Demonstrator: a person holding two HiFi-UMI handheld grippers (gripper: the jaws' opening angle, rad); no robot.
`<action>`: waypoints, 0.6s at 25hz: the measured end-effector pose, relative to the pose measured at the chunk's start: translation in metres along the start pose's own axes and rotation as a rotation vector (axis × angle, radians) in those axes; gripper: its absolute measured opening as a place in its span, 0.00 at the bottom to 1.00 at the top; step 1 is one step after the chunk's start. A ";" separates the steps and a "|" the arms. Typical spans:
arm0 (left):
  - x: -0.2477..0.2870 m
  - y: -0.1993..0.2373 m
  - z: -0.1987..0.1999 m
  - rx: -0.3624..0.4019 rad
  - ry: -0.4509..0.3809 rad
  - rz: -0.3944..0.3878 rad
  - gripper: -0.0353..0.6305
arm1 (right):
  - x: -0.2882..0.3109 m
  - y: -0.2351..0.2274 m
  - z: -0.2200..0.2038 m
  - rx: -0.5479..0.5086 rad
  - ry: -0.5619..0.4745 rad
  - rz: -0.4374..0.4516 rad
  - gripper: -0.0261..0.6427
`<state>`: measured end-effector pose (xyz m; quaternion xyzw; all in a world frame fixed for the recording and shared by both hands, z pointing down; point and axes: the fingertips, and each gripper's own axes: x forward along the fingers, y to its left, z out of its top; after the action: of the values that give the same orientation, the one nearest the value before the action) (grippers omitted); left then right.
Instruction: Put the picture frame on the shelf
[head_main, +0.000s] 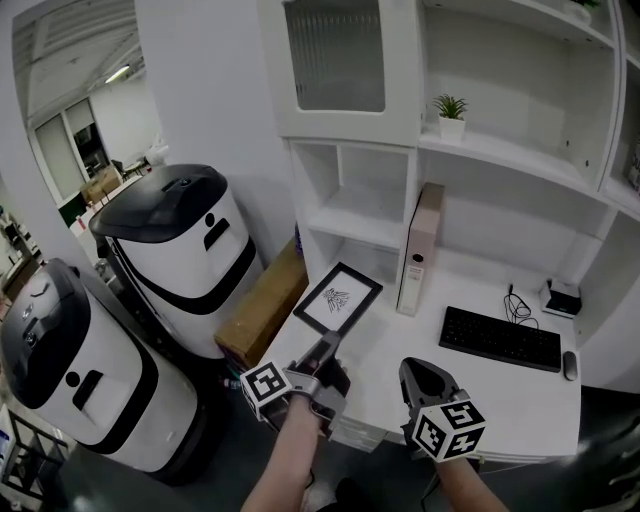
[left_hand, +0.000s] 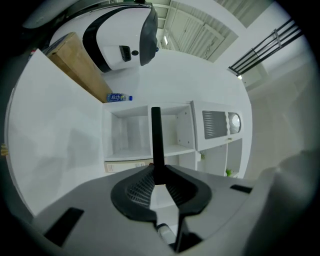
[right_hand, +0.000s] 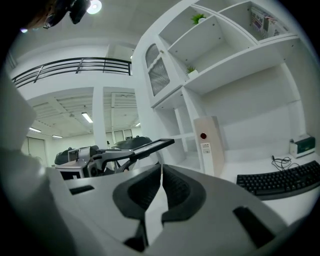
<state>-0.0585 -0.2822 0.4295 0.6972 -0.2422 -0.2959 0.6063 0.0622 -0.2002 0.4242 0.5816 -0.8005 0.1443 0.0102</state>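
The picture frame (head_main: 338, 298) is black, with a white mat and a small dark drawing. It hangs tilted above the left end of the white desk (head_main: 400, 390), in front of the lower shelf cubbies (head_main: 365, 215). My left gripper (head_main: 322, 362) is shut on the frame's near edge. In the left gripper view the frame (left_hand: 156, 140) is an edge-on black bar rising from between the pads. My right gripper (head_main: 422, 378) hovers to the right over the desk, shut, with nothing in it (right_hand: 160, 171). From there the frame (right_hand: 150, 146) shows at left.
A pale binder (head_main: 420, 250) stands upright beside the cubbies. On the desk lie a black keyboard (head_main: 500, 338), a mouse (head_main: 570, 365) and a small box (head_main: 563, 297). A potted plant (head_main: 451, 112) sits on an upper shelf. Two white-and-black machines (head_main: 175, 250) and a cardboard box (head_main: 265, 300) stand left.
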 end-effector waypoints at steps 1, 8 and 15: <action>0.002 -0.003 0.006 0.008 -0.001 -0.009 0.15 | 0.005 0.002 0.002 -0.001 -0.001 0.001 0.04; 0.013 -0.008 0.035 0.001 0.001 -0.003 0.15 | 0.034 0.018 0.012 -0.025 -0.002 -0.003 0.04; 0.029 -0.022 0.054 0.008 -0.009 -0.032 0.15 | 0.055 0.022 0.027 -0.048 -0.008 0.008 0.04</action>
<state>-0.0766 -0.3370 0.3997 0.7022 -0.2350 -0.3077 0.5975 0.0273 -0.2517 0.4040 0.5786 -0.8060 0.1231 0.0204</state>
